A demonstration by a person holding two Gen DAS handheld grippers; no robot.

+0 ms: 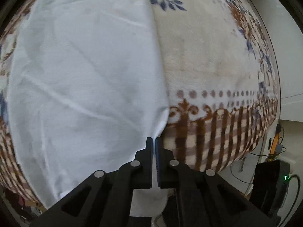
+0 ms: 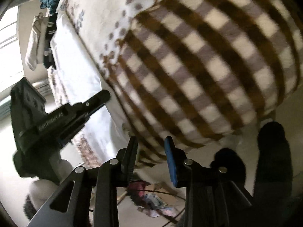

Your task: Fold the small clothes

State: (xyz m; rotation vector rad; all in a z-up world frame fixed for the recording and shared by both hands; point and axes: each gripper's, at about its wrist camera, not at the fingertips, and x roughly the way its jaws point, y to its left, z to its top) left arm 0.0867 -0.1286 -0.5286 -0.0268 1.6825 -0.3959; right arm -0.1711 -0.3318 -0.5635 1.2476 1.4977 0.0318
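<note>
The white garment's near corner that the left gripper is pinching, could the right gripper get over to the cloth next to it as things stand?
Probably yes. The right gripper is open and empty beside the blanket, with nothing between it and the white garment.

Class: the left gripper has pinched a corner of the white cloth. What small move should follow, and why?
Probably lift the corner slightly and carry it across. The left gripper is shut on the white cloth, which lies flat on the patterned blanket; the right gripper is open, holding nothing.

Patterned brown-and-cream blanket (image 1: 217, 60), bright window (image 2: 9, 32), pale floor (image 2: 198, 172), white wall (image 1: 284, 47)
</note>
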